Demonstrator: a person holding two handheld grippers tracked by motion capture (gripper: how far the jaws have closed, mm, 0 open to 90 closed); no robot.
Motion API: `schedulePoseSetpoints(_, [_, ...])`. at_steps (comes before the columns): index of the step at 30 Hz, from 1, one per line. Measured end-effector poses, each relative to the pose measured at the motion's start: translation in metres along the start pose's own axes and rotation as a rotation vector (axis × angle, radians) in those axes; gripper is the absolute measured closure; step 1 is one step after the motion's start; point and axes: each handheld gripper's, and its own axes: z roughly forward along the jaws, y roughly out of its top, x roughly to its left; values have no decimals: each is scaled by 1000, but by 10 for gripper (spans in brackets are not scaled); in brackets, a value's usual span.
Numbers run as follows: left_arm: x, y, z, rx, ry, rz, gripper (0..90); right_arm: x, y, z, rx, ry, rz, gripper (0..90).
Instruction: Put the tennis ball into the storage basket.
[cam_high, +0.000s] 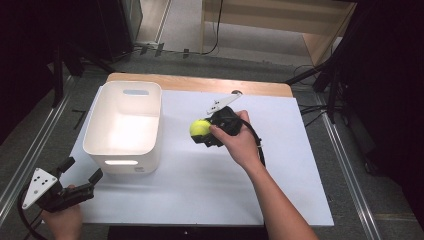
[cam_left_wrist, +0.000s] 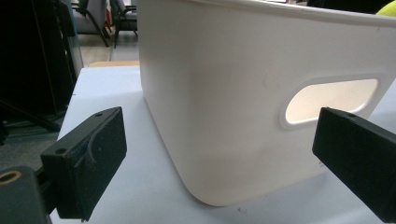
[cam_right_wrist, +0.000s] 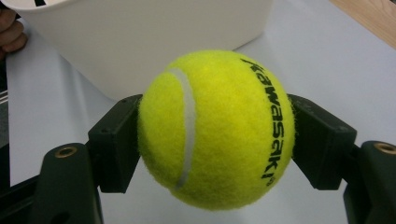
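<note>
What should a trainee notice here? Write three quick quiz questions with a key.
1. True or false: the right gripper is clamped on the tennis ball.
2. The left gripper has its jaws: A open, B shut on the white bin, C shut on nothing.
3. On which side of the bin is the ball in the high view?

Key: 1 true; 2 A; 3 to its right, outside the bin.

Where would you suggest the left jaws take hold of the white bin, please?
Grip the white bin at the slot handle in its near end wall, coming from the person's side. The left gripper already faces that wall, jaws open, and the cutout gives an edge to clamp.
</note>
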Motion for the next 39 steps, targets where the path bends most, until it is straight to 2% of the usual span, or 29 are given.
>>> schedulePoseSetpoints(16, [0,0,0,0,-3,0,29,11,20,11,-8,34,-52,241])
schedulePoseSetpoints(39, [0,0,0,-1,-8,2,29,27,48,26,-16,72,-95,241])
